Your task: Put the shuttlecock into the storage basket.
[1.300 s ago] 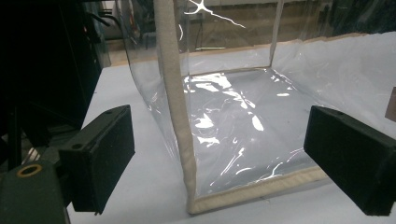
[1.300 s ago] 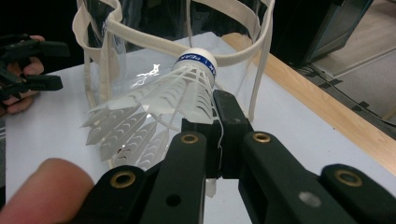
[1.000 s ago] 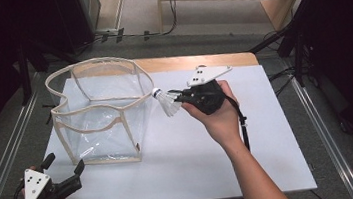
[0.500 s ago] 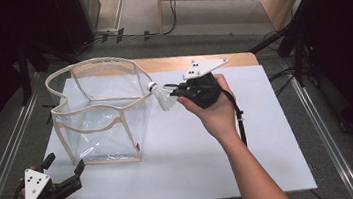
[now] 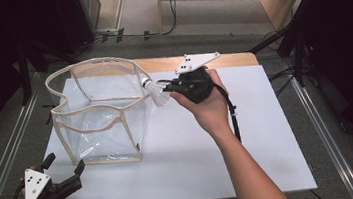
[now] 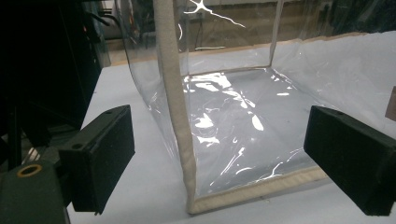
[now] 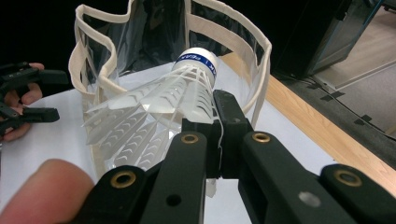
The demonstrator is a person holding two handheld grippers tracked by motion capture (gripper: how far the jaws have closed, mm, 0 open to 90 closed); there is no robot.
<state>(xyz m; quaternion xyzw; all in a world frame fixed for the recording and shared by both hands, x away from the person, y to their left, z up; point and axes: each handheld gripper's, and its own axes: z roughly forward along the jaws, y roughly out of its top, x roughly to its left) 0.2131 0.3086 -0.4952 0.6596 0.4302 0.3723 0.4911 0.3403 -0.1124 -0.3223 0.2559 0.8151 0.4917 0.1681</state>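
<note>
We are carrying the shuttlecock point(image 5: 156, 92) to the clear bag point(image 5: 97, 119) on the counter point(image 5: 249, 136). Our right gripper point(image 5: 167, 87) pinches its feather skirt, holding it just beside the bag's rim. Its long axis lies roughly level, the cork end pointing toward the bag. Next we should lift it over the rim before letting go. Our left gripper point(image 5: 64, 168) waits spread near the bag's front corner.

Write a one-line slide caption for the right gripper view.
Right gripper clamps a white shuttlecock by its skirt, cork end towards the clear bag.
</note>
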